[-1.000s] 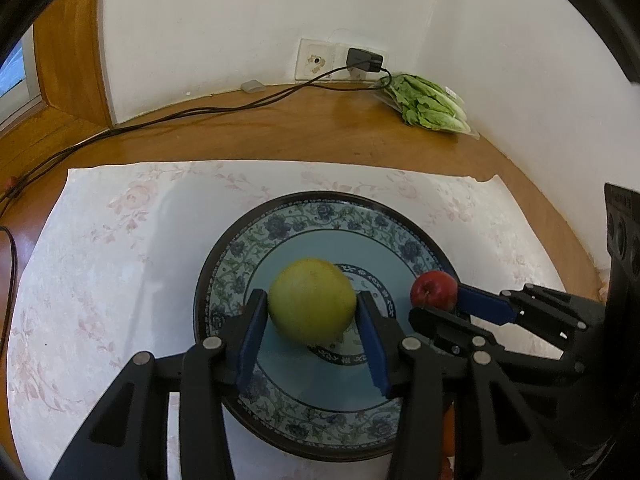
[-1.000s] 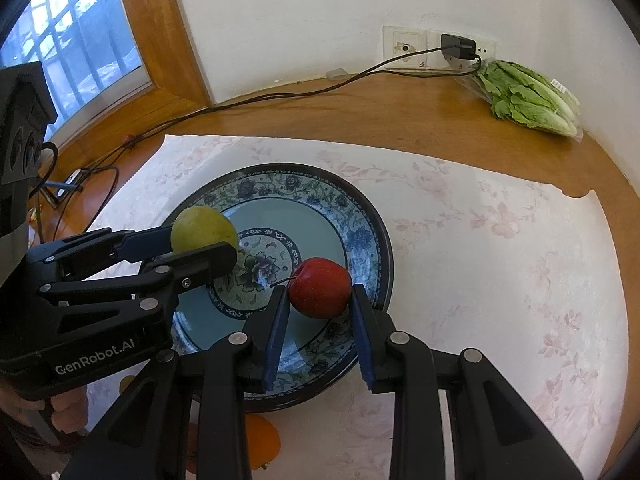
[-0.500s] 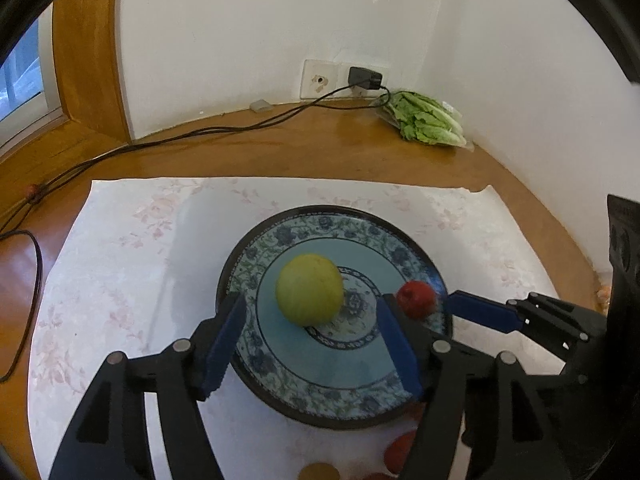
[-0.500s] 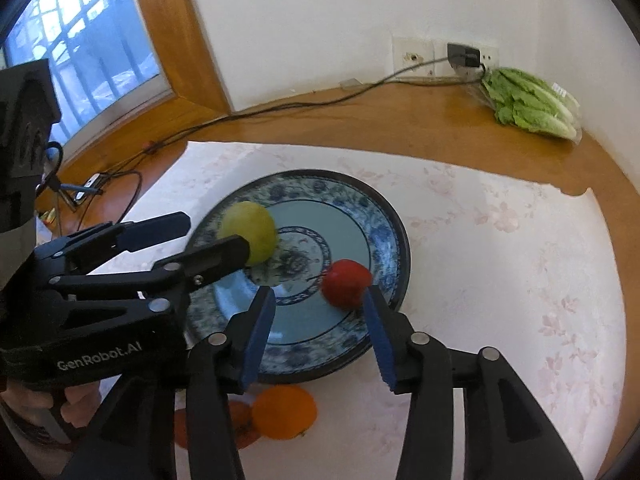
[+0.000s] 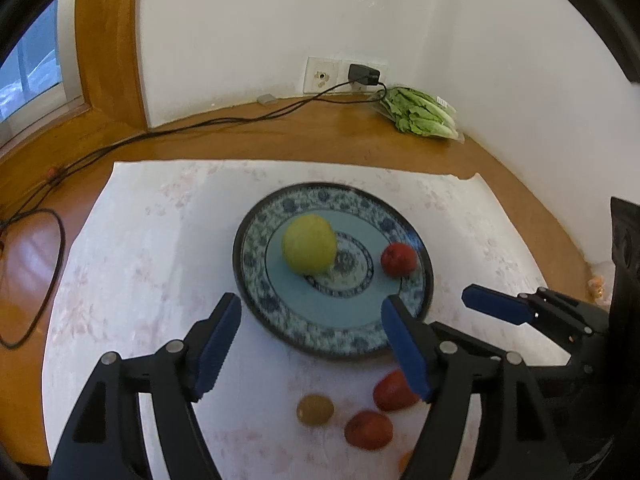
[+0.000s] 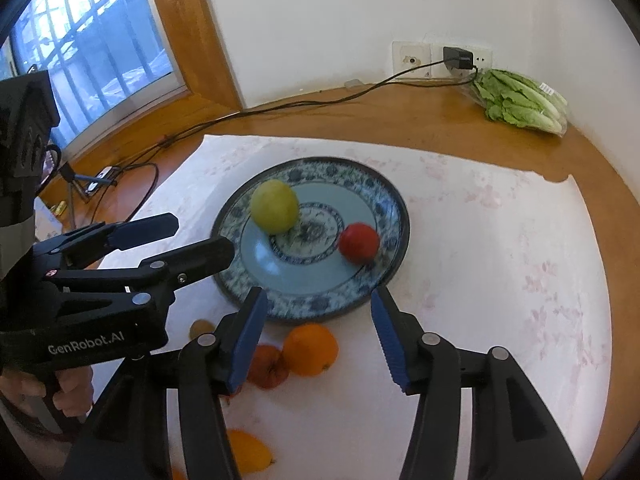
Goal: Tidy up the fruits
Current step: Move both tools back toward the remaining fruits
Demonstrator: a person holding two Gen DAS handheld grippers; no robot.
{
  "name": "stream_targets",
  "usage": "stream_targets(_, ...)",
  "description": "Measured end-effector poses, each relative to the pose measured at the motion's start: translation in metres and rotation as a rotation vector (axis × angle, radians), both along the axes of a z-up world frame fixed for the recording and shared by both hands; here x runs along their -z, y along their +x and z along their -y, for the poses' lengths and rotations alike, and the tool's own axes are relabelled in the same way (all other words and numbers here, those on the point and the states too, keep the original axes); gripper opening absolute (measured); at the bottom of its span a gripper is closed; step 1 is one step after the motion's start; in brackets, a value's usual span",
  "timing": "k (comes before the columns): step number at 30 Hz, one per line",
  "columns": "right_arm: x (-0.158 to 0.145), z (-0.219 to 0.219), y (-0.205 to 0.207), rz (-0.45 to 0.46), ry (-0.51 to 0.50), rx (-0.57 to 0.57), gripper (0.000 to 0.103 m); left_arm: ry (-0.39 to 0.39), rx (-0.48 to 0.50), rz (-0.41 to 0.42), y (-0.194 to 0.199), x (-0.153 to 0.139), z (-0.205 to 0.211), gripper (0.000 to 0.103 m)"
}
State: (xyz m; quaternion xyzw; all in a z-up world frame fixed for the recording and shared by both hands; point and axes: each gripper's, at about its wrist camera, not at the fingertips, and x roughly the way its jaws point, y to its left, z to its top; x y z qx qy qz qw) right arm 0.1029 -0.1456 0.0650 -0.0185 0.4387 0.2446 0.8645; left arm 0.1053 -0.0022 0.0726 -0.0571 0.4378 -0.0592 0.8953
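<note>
A blue patterned plate (image 5: 360, 340) (image 6: 384, 184) sits on a white floral cloth. On it lie a yellow-green fruit (image 5: 309, 244) (image 6: 275, 206) and a small red fruit (image 5: 398, 259) (image 6: 359, 242). My left gripper (image 5: 310, 344) is open and empty, just in front of the plate. My right gripper (image 6: 318, 336) is open and empty, at the plate's near rim. Loose on the cloth in front of the plate are two red fruits (image 5: 368, 429), a brownish fruit (image 5: 315, 409), an orange (image 6: 310, 348) and another orange (image 6: 246, 454).
A bag of lettuce (image 5: 420, 116) (image 6: 520, 102) lies at the back right by the wall socket. A black cable (image 5: 224, 122) runs along the wooden table (image 5: 280, 140) to the left. A window is at the far left.
Both grippers opened, let go of the yellow-green fruit and the red fruit on the plate, and pulled back toward me. The loose fruits in front of the plate came into view.
</note>
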Motion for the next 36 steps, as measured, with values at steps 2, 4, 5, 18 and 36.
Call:
stream_targets(2, 0.000, 0.001, -0.006, -0.006, 0.001, -0.006, 0.055, 0.000, 0.001, -0.008, -0.008, 0.000, -0.002, 0.076)
stream_targets(4, 0.000, 0.001, -0.013, -0.010, 0.001, -0.012, 0.055, 0.000, 0.000, -0.013, -0.015, 0.000, -0.003, 0.076)
stream_targets(5, 0.000, 0.002, -0.017, -0.013, 0.004, -0.014, 0.055, 0.000, -0.002, -0.017, -0.020, 0.000, -0.004, 0.076)
stream_targets(18, 0.007, 0.015, -0.055, -0.044, 0.030, -0.012, 0.055, -0.001, -0.022, -0.059, -0.064, 0.006, -0.014, 0.076)
stream_targets(36, 0.023, 0.010, -0.096, -0.093, 0.039, -0.065, 0.055, -0.005, -0.066, -0.115, -0.113, 0.020, -0.036, 0.076)
